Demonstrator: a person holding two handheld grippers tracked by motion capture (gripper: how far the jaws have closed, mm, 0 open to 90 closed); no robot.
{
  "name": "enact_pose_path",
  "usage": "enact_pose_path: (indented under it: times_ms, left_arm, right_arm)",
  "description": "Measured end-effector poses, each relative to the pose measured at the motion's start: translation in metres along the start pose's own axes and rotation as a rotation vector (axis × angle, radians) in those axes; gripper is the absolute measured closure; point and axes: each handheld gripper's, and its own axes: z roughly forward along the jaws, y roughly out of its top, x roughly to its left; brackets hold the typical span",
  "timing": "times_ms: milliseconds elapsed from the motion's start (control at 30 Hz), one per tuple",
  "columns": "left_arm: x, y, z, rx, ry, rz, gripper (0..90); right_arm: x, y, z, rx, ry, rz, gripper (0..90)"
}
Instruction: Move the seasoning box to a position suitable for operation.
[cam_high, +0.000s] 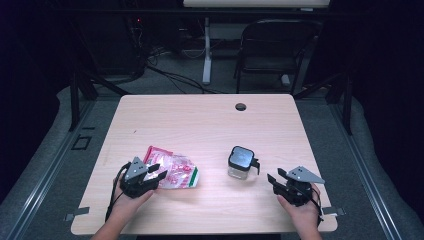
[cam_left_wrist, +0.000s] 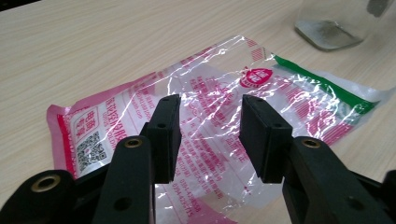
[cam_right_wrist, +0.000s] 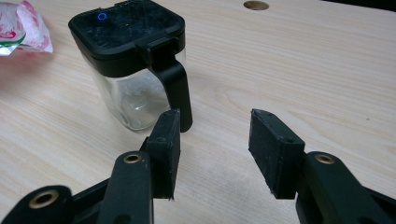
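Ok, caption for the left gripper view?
Open left gripper poised over a crinkled plastic bag on the table.

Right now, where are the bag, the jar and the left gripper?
bag (cam_left_wrist: 219, 93): left gripper view, on its clear middle with red print.
jar (cam_right_wrist: 126, 98): right gripper view, on its glass wall below the black lid.
left gripper (cam_high: 156, 173): high view, between its open fingertips.

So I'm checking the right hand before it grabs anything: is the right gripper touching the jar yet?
Apart. In the high view, bare table shows between the right gripper and the jar. The right gripper view shows its jaws open with nothing between them.
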Motion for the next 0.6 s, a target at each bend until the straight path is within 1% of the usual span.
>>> enact_pose_path:
  times_ms: [33,67,100,133,200,333,400,500,600]
  left_arm:
    - [-0.001,0.000,0.000,0.000,-0.001,0.008,58.3]
    - [-0.001,0.000,0.001,0.002,-0.005,0.014,58.4]
    - [-0.001,0.000,0.001,0.002,-0.005,0.014,58.8]
    - [0.000,0.000,0.002,0.003,-0.017,0.013,59.5]
    - [0.001,0.000,0.001,0.007,-0.021,0.012,60.5]
    - [0.003,-0.001,0.000,0.002,-0.018,0.004,60.7]
    - [0.004,-0.003,-0.002,-0.002,-0.012,-0.009,59.9]
    - [0.004,-0.003,-0.003,0.000,-0.005,-0.008,58.5]
    - [0.003,-0.004,-0.005,-0.009,0.004,-0.003,57.7]
  right_arm:
    - [0.001,0.000,0.000,0.001,-0.005,-0.023,54.6]
    - [0.001,0.001,0.001,-0.001,0.003,-0.036,55.3]
    - [0.001,0.001,0.001,-0.001,0.003,-0.036,55.3]
    - [0.001,0.001,0.004,0.004,0.011,-0.043,55.1]
    - [0.001,0.002,0.008,0.011,0.007,-0.038,54.1]
    - [0.003,0.002,0.013,0.002,0.011,-0.023,53.2]
    - [0.006,0.002,0.015,0.012,0.036,-0.030,56.0]
    - [0.009,0.003,0.014,0.017,0.044,-0.034,56.8]
    - [0.013,0.004,0.013,0.033,0.073,-0.035,59.1]
